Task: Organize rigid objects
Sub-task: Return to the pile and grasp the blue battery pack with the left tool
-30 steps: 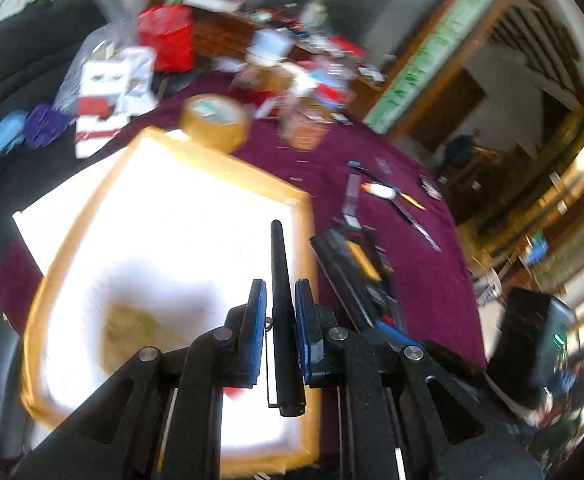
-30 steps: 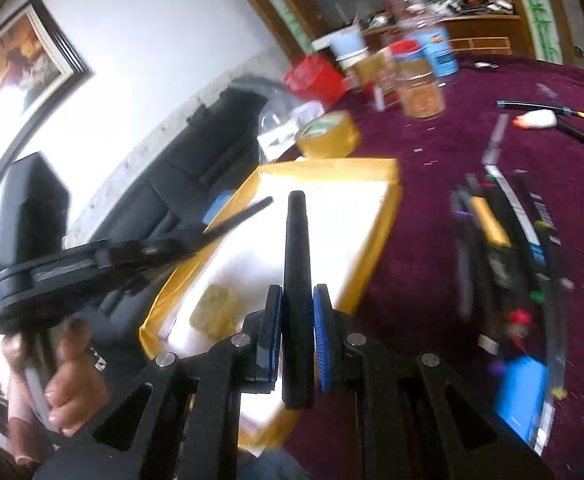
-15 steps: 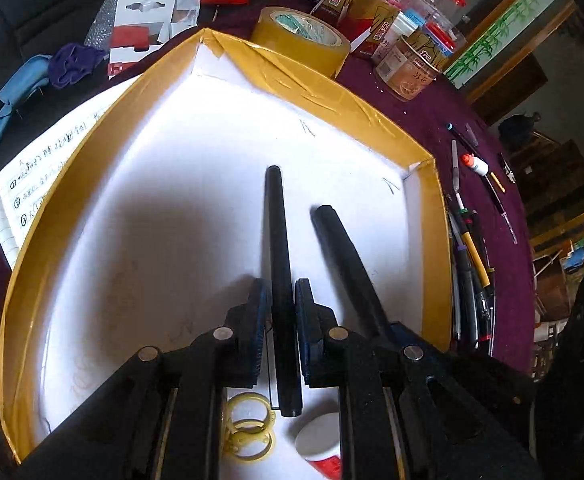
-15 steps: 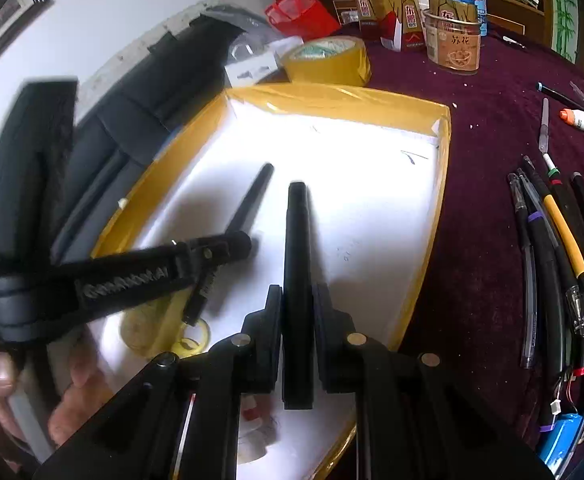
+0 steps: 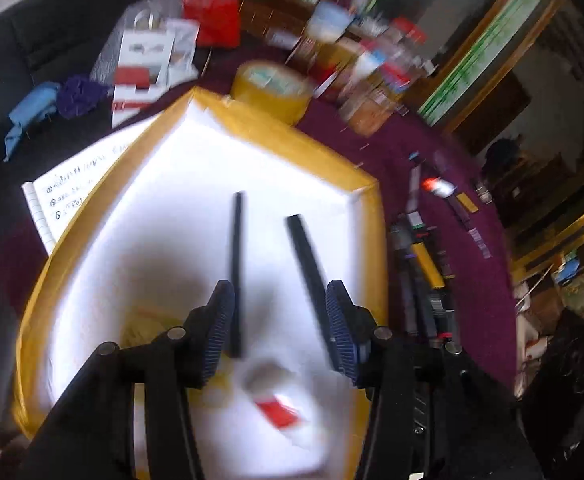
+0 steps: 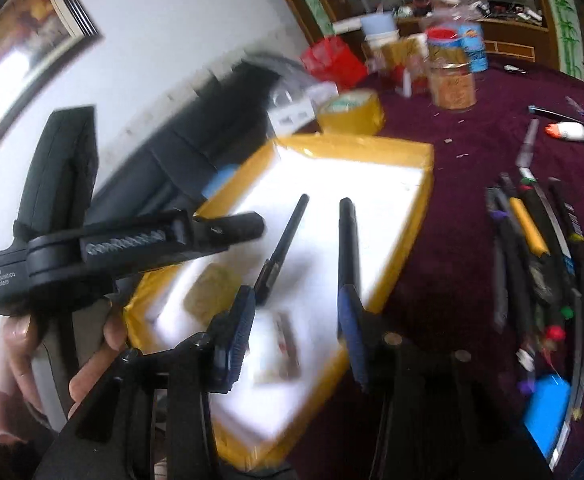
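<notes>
Left wrist view
- Left gripper (image 5: 279,320): jaws just opened, now spread wide, nothing pressed between the ribbed blue pads.
- Thin pen (image 5: 235,272): slim black stick, lying in the tray just inside the left pad, released.
- Thick pen (image 5: 306,264): stouter black barrel, slanted beside the first, near the right pad, also in the tray.
- Tray (image 5: 324,148): shallow box, white floor, walls wrapped in glossy yellow tape; small bits near its close end too blurred to name.
- Table (image 5: 488,300): dark red cloth, soft nap; loose pens (image 5: 420,272) heaped just right of the tray.

Right wrist view
- Right gripper (image 6: 296,328): jaws just opened, wide, gripping nothing; thick pen (image 6: 348,240) by the right pad, free.
- Thin pen (image 6: 283,240): angled on the white floor, apart from the other.
- Tape roll (image 6: 352,112): yellow-brown ring, just beyond the tray's far wall.

Step in hand
- Judged: drop-off of both pens finished; best to lift straight up with jaws kept wide so pads do not drag the smooth round barrels, which may roll.
- Next: probably the heap on the cloth, one pen per gripper, taken mid-barrel.
</notes>
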The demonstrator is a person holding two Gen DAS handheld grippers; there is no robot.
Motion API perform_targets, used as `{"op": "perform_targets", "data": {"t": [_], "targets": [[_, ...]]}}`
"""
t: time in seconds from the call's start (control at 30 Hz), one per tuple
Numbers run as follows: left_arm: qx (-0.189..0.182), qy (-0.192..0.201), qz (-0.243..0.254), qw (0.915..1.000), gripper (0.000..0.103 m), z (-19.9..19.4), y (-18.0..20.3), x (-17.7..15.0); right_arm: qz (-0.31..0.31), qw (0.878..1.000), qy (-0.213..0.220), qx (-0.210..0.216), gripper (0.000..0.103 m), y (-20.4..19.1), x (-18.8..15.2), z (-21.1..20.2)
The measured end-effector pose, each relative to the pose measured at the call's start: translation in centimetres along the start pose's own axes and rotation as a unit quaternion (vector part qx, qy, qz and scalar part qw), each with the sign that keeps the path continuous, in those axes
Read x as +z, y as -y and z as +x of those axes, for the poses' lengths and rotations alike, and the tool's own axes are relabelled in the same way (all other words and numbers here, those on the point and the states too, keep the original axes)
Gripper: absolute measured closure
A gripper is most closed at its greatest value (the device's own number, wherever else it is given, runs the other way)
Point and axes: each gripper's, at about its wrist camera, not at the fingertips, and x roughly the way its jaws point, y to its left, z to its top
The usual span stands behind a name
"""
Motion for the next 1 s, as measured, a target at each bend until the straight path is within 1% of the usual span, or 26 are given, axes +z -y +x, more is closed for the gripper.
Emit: {"op": "perform_targets", "data": {"t": [0.07, 0.17, 0.2, 0.23, 0.33, 0.4, 0.5, 0.6, 0.67, 0.8, 0.87, 0.97, 1.0], "targets": [[-0.015, 0.024, 0.021, 0.9994, 0.057, -1.7, 2.2, -1.8, 0.012, 1.000, 0.022, 0.006, 0.064, 1.3, -1.2, -2.6], [-0.029, 0.034, 0.055, 0.9975, 0.056, -3.0, 5.4, -4.1, 0.035, 0.998, 0.048, 0.001, 0.064, 4.0, -3.6, -6.6], [-0.034, 0.032, 0.063, 0.9969, 0.051, -3.0, 6.2, -4.9, 0.044, 0.998, 0.052, -0.009, 0.064, 5.0, -4.5, -7.6], [-0.040, 0.028, 0.075, 0.9960, 0.048, -2.9, 7.3, -5.8, 0.052, 0.997, 0.054, -0.017, 0.064, 5.8, -5.0, -8.4], [-0.042, 0.010, 0.107, 0.9934, 0.048, -1.7, 10.1, -7.6, 0.085, 0.994, 0.058, -0.041, 0.064, 8.9, -6.8, -10.3], [-0.045, -0.013, 0.124, 0.9912, 0.048, -0.2, 11.8, -8.6, 0.111, 0.991, 0.059, -0.052, 0.064, 10.9, -7.8, -11.3], [-0.051, -0.035, 0.137, 0.9886, 0.048, 1.2, 13.6, -9.6, 0.137, 0.986, 0.062, -0.071, 0.064, 13.2, -9.0, -12.5], [-0.046, -0.060, 0.158, 0.9845, 0.048, 2.8, 15.3, -10.8, 0.152, 0.983, 0.063, -0.086, 0.064, 14.4, -9.8, -13.2], [-0.050, -0.075, 0.167, 0.9817, 0.048, 3.7, 16.1, -11.5, 0.159, 0.981, 0.062, -0.096, 0.064, 15.0, -10.0, -13.4], [-0.050, -0.101, 0.189, 0.9756, 0.048, 5.9, 17.8, -12.9, 0.158, 0.978, 0.058, -0.120, 0.064, 15.6, -9.9, -13.7], [-0.041, -0.113, 0.201, 0.9723, 0.049, 7.1, 18.6, -13.3, 0.157, 0.977, 0.061, -0.132, 0.064, 15.6, -9.8, -14.1], [-0.028, -0.108, 0.222, 0.9686, 0.049, 8.0, 19.8, -13.8, 0.157, 0.977, 0.064, -0.131, 0.064, 15.5, -9.9, -14.5], [-0.026, -0.116, 0.229, 0.9662, 0.051, 8.5, 20.2, -14.0, 0.157, 0.976, 0.062, -0.137, 0.064, 15.6, -9.9, -14.5]]}}
